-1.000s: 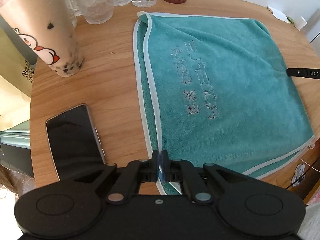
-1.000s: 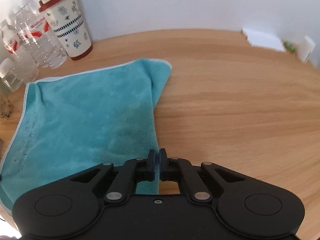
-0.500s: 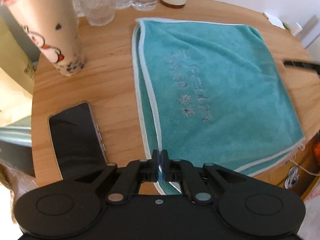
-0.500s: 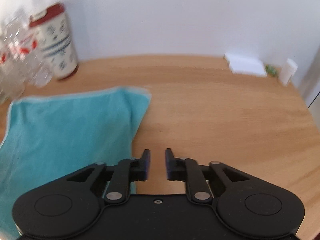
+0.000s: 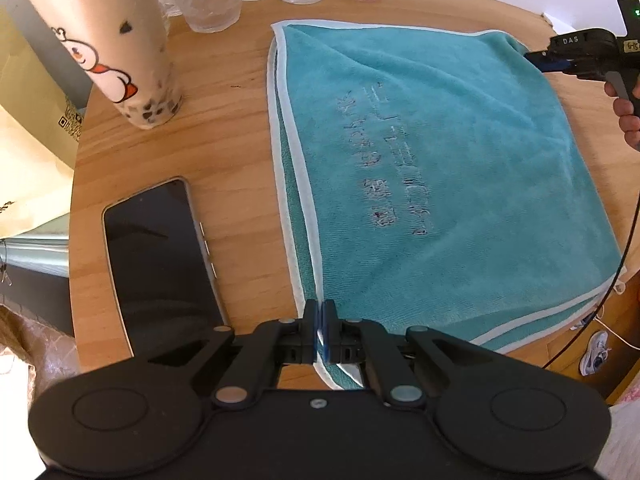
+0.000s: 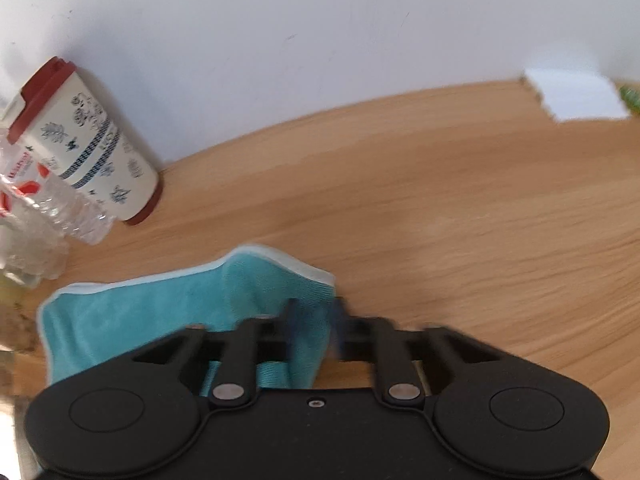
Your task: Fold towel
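Jaws on the left gripper (image 5: 321,330) are pinched tight on the near corner of the blue towel (image 5: 440,168). On the right gripper (image 6: 314,330) the jaws sit apart around the far corner, not squeezing yet. Folded once, the towel lies flat on the wooden surface (image 5: 224,128). Next, I think the right one must close, then both lift to fold it again.

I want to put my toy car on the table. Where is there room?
The biggest bare wood is right of the towel, up to the white block by the wall. A smaller patch lies between the bubble tea cup, phone and towel. The back left corner is crowded with bottles and the red-lidded cup.
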The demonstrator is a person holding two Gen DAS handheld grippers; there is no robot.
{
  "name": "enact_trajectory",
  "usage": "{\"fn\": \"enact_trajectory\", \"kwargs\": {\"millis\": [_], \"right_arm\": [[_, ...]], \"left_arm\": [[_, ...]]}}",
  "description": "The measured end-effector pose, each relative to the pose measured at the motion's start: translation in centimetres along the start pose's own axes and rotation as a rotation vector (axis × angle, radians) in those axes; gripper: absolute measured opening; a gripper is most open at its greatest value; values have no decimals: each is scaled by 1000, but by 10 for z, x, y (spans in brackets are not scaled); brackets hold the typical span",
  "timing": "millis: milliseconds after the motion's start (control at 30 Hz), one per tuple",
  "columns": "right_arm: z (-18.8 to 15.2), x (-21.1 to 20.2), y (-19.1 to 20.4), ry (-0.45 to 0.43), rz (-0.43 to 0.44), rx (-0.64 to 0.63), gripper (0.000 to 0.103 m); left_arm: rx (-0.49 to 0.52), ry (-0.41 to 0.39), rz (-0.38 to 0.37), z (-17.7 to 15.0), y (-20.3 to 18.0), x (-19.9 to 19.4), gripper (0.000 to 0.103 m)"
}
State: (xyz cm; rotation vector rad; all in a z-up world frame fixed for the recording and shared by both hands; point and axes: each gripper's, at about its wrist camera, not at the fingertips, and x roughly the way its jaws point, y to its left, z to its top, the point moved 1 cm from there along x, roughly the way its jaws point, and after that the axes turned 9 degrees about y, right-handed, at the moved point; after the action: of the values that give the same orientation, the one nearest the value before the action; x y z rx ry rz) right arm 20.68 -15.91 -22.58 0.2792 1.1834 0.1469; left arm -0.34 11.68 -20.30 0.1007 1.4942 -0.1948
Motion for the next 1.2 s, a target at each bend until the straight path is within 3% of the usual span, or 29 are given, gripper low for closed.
{"fn": "enact_trajectory", "kwargs": {"millis": [133,300,500,600,633,700,800,900,967,1100,1200], "right_arm": [[13,-2,4,-5,-37,-42,3],[36,2,22,-3,-114,-178,3],[58,16,36,2,-183,-250,5],[52,13,44,-12,-208,-297,20],[48,5,43,-26,-215,-302,34],[37,-13,36,-46,-216,-300,40],[8,-46,24,-45,-200,-295,40],[-38,-72,11,-2,-179,-290,40],[-74,-82,3,41,-176,-288,40],[-140,-90,-11,119,-154,-224,40],[-169,-88,-16,133,-106,-149,40]], "left_arm": [[67,-8,41,-5,-4,3,2],[73,22,40,-2,-2,11,2],[62,28,15,10,-11,15,2],[32,28,5,12,-10,18,2],[22,31,-1,12,-9,18,2],[-6,39,-10,12,-5,17,9],[-38,42,-13,14,2,13,31],[-58,19,-30,19,9,0,38],[-65,-6,-43,27,13,-8,50],[-52,-58,-62,47,13,-15,51],[6,-104,-46,60,-2,-14,51]]}}
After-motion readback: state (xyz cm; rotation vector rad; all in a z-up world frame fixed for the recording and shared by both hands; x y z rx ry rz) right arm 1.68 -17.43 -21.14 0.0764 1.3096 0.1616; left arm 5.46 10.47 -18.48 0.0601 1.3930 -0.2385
